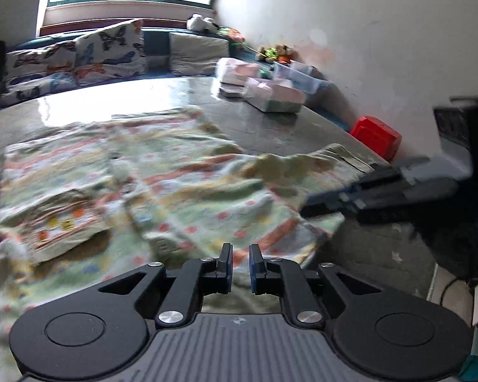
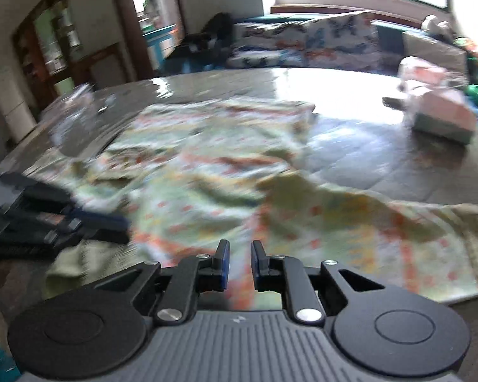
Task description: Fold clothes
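Observation:
A pale green garment (image 1: 175, 175) (image 2: 207, 165) with orange and red print lies spread and wrinkled on a dark glossy table (image 1: 271, 121) (image 2: 366, 159). A folded part with an orange-striped patch sits at its left in the left wrist view. My left gripper (image 1: 240, 264) (image 2: 124, 229) hovers over the garment's near edge, jaws almost together, and I see nothing clearly pinched. My right gripper (image 2: 240, 261) (image 1: 309, 205) is over the garment's right side, jaws likewise nearly closed. Both views are blurred by motion.
Wrapped packets and clear boxes (image 1: 271, 95) (image 2: 443, 117) stand at the table's far right. A red box (image 1: 376, 137) sits by the wall. Butterfly-print cushions (image 1: 79, 60) line a bench behind the table. Clear plastic (image 2: 79, 108) lies at the far left.

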{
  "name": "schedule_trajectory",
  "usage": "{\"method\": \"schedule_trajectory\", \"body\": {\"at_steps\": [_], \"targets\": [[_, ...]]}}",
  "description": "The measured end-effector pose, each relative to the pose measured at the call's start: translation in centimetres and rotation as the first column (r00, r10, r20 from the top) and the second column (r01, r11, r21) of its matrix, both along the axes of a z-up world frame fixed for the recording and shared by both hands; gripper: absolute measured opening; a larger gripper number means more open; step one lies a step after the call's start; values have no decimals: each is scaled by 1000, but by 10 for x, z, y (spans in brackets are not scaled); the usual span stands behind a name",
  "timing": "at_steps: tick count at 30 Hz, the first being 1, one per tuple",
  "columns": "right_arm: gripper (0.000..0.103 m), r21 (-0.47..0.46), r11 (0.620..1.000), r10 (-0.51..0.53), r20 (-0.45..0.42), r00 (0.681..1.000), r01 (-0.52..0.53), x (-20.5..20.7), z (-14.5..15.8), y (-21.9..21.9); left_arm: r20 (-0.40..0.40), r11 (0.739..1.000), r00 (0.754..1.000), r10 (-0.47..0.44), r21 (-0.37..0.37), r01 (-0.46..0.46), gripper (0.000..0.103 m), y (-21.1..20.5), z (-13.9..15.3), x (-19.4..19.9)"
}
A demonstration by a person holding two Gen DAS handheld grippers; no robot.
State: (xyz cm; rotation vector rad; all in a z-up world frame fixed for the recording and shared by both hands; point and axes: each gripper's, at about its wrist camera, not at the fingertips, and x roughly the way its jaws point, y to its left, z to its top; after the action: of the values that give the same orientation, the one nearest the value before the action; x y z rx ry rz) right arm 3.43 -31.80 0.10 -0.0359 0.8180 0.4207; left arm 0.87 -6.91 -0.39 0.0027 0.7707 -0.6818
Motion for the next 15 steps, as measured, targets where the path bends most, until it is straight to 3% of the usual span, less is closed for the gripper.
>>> {"method": "schedule_trajectory", "body": {"at_steps": [12,15], "targets": [[13,-55,986,-153,46,987,155,58,-20,-28,-16,994,995,-102,29,102,16,-25,-14,-12],[12,-26,985,-169,43,985,170,69,-20,-34,-11,993,994,-113,36,114,17,-25,-15,-14]]}}
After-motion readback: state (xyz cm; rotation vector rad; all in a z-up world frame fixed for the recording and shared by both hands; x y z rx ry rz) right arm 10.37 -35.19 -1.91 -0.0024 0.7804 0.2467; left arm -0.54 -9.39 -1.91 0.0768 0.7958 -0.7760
